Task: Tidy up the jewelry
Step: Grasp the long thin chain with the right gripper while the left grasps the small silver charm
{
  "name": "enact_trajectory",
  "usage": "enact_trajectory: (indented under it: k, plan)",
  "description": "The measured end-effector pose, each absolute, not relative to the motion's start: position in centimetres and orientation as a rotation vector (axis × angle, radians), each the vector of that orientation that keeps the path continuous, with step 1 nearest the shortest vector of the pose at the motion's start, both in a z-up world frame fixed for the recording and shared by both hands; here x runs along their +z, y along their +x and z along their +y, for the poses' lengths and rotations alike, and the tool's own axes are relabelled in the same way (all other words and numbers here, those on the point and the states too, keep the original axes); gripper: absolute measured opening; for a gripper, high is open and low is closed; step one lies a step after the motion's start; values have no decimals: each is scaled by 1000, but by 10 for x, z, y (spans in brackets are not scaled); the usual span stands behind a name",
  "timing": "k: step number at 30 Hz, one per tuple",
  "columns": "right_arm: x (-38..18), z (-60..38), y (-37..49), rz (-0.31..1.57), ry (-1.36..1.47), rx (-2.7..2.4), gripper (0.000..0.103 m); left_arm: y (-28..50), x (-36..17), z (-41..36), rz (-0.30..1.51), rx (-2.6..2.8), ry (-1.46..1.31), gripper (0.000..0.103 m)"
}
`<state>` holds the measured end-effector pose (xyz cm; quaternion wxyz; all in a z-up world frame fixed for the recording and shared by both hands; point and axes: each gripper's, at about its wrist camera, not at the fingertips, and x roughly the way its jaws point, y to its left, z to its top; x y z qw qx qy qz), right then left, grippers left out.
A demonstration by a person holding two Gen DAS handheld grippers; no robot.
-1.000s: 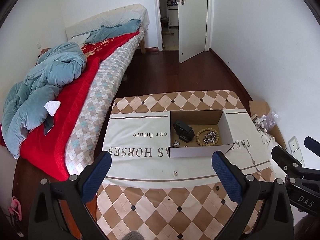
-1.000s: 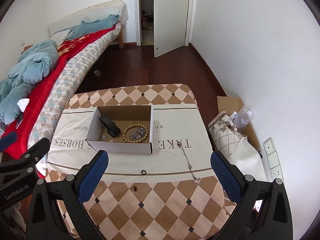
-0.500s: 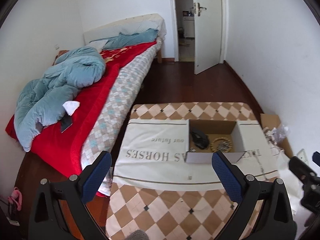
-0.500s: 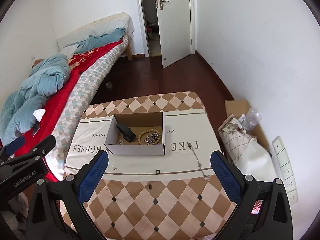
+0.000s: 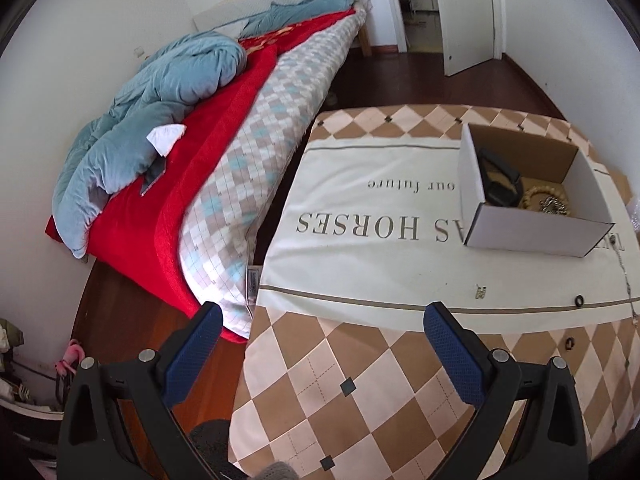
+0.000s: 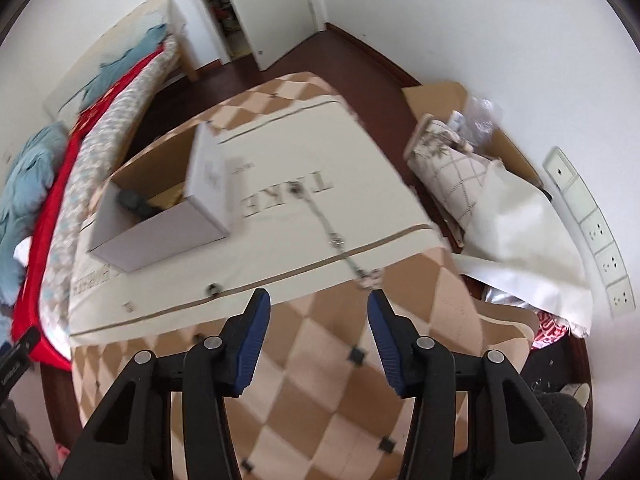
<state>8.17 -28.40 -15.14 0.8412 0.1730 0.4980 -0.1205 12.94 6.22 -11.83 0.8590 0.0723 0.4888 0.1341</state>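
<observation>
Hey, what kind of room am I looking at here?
Most likely a bedroom in a home: a bed with a rumpled blue quilt, a door standing open, and a cloth-covered table.

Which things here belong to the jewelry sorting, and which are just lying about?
Job:
- cardboard box holding a bead bracelet and a black watch
- silver chain on the cloth
- black ring
- small charm
- second black ring

Lying about:
- blue duvet on the bed
- white bag by the wall
- flattened cardboard on the floor
</observation>
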Motion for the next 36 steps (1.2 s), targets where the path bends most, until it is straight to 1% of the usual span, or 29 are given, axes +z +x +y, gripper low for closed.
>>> enact_trajectory:
  k: [4,6,12,14,15,16,18,28,31,33,34,35,36]
  plan:
    - [-179,-302,102,1090,372,-258,54,143,-137,56,1071,280,138,102]
    - [-192,-302,113,1105,326,-275,54,149,-146,50,1092,274,142,103]
    - [-212,-302,117,1111,231,-324,53,158,-159,37,1123,262,161,103]
    - [-213,-291,114,1089,161,-314,39,160,-164,36,1131,257,167,103]
    - [-212,-287,113,1082,139,-310,20,161,-166,36,1138,255,167,102]
    - [-212,-280,113,1082,104,-304,4,162,-168,35,1145,252,164,103]
    - [-213,-271,112,1081,73,-292,4,165,-172,34,1162,230,138,102]
    - [-207,-268,82,1122,212,-215,4,189,-200,12,1260,68,38,102]
    - [-207,-270,78,1129,223,-228,4,193,-207,1,1275,33,45,84]
    - [-208,-272,77,1133,223,-238,4,194,-211,-6,1283,12,58,65]
    - [-208,-273,77,1135,226,-243,4,194,-210,-9,1275,0,56,61]
    - [-208,-273,77,1136,224,-247,4,194,-209,-12,1270,-3,62,50]
    - [-207,-273,78,1138,221,-249,4,194,-208,-15,1265,-15,68,36]
